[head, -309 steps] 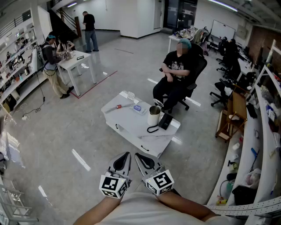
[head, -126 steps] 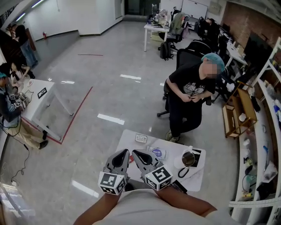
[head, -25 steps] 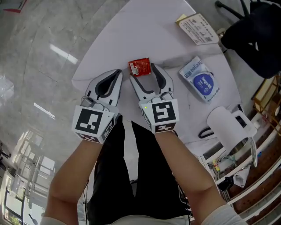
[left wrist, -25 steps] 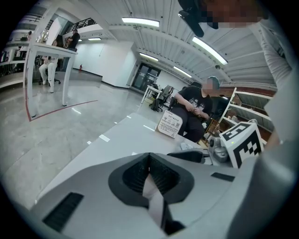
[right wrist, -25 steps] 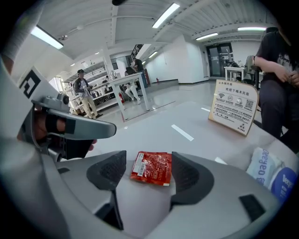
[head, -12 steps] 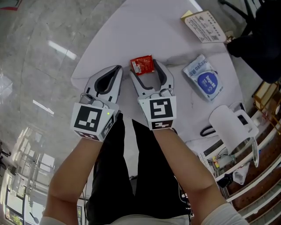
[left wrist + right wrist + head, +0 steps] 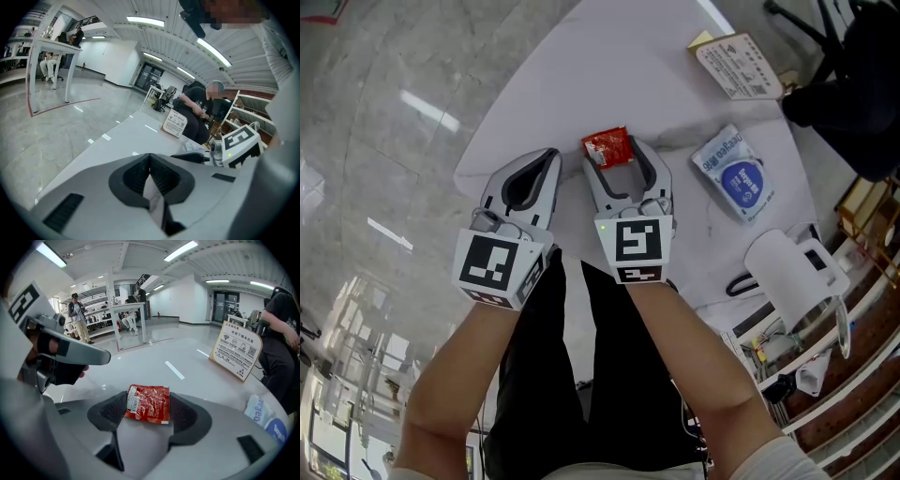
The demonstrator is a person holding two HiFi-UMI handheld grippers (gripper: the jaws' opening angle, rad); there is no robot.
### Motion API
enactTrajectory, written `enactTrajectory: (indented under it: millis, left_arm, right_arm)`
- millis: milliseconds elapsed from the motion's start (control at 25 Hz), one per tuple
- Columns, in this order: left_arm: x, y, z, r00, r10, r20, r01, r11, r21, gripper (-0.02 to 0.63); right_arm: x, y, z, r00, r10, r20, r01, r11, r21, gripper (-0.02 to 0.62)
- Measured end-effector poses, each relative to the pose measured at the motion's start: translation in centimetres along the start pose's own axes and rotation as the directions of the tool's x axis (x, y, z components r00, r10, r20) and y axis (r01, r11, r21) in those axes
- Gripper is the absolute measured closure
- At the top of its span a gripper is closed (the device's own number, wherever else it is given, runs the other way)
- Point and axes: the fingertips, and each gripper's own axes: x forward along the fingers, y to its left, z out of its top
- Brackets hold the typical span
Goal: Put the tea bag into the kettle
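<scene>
- Nearest, low in the head view: two bare forearms (image 7: 675,375) reaching up the frame, each ending in a marker cube.
- Left of centre: left gripper (image 7: 547,157), clenched, jaws pressed together with nothing between them, as seen in the left gripper view (image 7: 150,176); tips over the white table (image 7: 581,66), near its lower left edge.
- Just right of it: right gripper (image 7: 615,156), released, jaws spread wide, confirmed in the right gripper view (image 7: 150,412).
- Between those spread jaw tips: the tea bag (image 7: 607,148), a red foil sachet lying flat on the tabletop. In the right gripper view, tea bag (image 7: 147,404) spanning the gap, left edge overlapping one pad, right edge just beside the other; not pinched.
- Right of the sachet, apart from it: a blue-and-white pack (image 7: 736,178), flat on the table.
- Lower right of the head view: the white kettle (image 7: 787,270) near the table's right edge, well apart from the tea bag, a black cord (image 7: 739,281) looping beside it.
- Farther, upper right: a printed card (image 7: 739,64), standing upright in the right gripper view (image 7: 240,352).
- Beyond the card, at the frame's right edge: a seated person (image 7: 853,84) in black.
</scene>
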Motion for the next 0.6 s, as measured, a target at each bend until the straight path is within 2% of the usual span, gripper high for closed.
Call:
enactTrajectory:
  millis: [240,440,600]
  left_arm:
    - [-0.23,0.13,-0.07,1.000,0.003,-0.001,-0.003,1.000,-0.010,0.598]
    - [-0.44,0.06,-0.12,1.000,0.003,-0.001,-0.003,1.000,-0.006,0.598]
    - [-0.66,0.11,-0.13,1.000,0.004,-0.005,-0.004,1.000,-0.007,0.598]
  right_arm:
    - [-0.05,-0.16,0.00,1.000,-0.004,-0.006,0.004,1.000,-0.005,0.318]
    - [-0.10,-0.25,0.01,1.000,-0.001,-0.010,0.000,1.000,-0.014,0.392]
    - [-0.15,-0.32,0.10,1.000,0.005,-0.013,-0.005,1.000,-0.004,0.416]
